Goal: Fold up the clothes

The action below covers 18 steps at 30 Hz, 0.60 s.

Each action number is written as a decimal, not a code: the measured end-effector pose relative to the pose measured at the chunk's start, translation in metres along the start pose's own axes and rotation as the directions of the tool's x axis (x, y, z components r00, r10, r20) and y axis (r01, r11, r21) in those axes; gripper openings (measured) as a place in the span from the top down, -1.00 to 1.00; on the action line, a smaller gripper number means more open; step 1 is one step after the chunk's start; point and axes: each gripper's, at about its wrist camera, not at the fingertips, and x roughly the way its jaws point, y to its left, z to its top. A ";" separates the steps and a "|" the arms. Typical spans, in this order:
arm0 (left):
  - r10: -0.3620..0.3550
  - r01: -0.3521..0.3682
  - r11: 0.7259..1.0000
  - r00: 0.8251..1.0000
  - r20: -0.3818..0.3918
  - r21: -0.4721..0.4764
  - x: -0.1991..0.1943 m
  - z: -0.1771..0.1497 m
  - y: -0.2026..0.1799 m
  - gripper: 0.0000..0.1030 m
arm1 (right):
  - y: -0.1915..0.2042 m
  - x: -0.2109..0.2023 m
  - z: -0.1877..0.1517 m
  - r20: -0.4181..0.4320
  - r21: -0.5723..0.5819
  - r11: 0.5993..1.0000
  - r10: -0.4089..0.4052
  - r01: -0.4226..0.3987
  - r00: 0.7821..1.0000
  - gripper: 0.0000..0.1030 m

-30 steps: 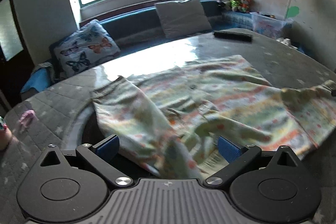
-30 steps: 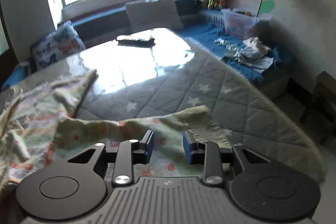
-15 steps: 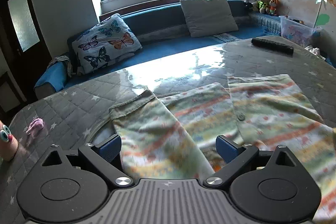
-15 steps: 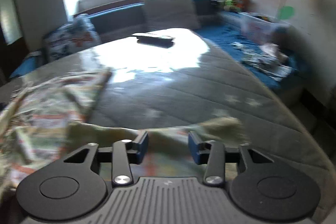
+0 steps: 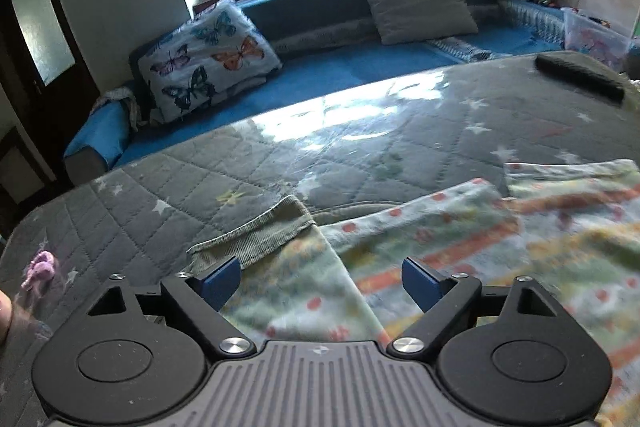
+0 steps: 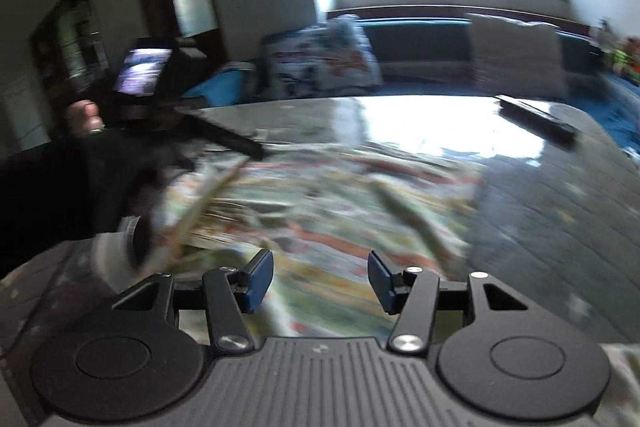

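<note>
A pale green garment with orange stripes and red dots (image 5: 460, 247) lies spread on the grey quilted table (image 5: 320, 155). Its sleeve with a ribbed green cuff (image 5: 256, 235) lies folded toward me. My left gripper (image 5: 320, 281) is open just above the sleeve, its blue pads either side of the cloth. In the blurred right wrist view the garment (image 6: 340, 203) lies ahead, and my right gripper (image 6: 320, 283) is open and empty above its near edge. The other hand-held gripper (image 6: 168, 107) shows at the left there.
A black remote (image 5: 580, 77) lies at the table's far right. A small pink object (image 5: 38, 269) sits at the left edge. A blue bench (image 5: 360, 67) with a butterfly pillow (image 5: 208, 59) and a grey cushion (image 5: 416, 3) runs behind the table.
The right gripper let go of the garment edge, opened, and swung left to face across the table. The left gripper shifted left along the sleeve, staying open. The garment now lies flatter.
</note>
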 end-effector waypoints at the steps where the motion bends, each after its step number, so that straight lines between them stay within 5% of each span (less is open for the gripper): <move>1: -0.002 0.002 1.000 1.000 -0.014 -0.009 0.007 0.001 0.003 -0.59 | 0.006 0.002 0.002 -0.001 -0.013 1.000 0.021 -0.021 1.000 -0.04; 6: -0.008 0.006 0.998 0.999 -0.039 -0.056 0.022 0.001 0.022 -0.42 | 0.028 0.011 0.008 -0.020 -0.074 0.990 0.115 -0.116 0.993 -0.04; 14: -0.038 0.037 0.992 0.999 -0.002 -0.119 0.008 -0.007 0.047 0.82 | 0.053 0.024 0.003 -0.068 -0.092 0.976 0.193 -0.199 0.979 -0.07; 18: -0.016 0.022 0.985 0.999 0.041 -0.171 -0.016 -0.015 0.066 0.90 | 0.064 0.021 -0.002 -0.083 -0.084 0.965 0.240 -0.247 0.967 -0.08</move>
